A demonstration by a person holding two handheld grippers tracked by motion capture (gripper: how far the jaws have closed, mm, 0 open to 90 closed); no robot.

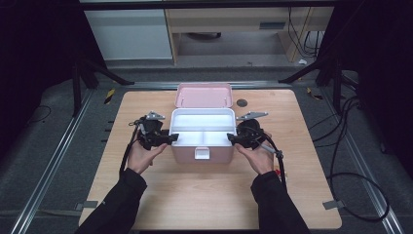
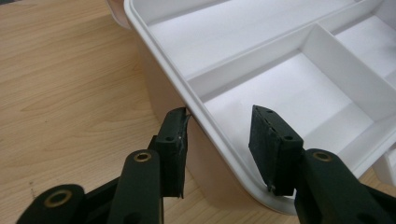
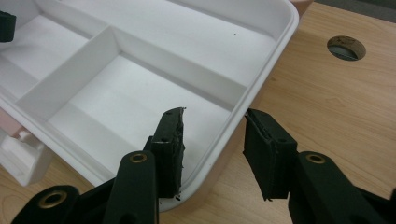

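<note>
We see a pink storage box mid-table, lid already flipped back, white divided tray sitting in the top, empty. Left gripper and right gripper straddle the tray's opposite side rims, jaws open, one jaw inside and one outside each rim, not clamped yet. We judge opening done; likely left: pinch both rims and lift the tray out. The high view shows lid, front latch and both hands; the gripper views show the rim between jaws, and the right one a table hole.
</note>
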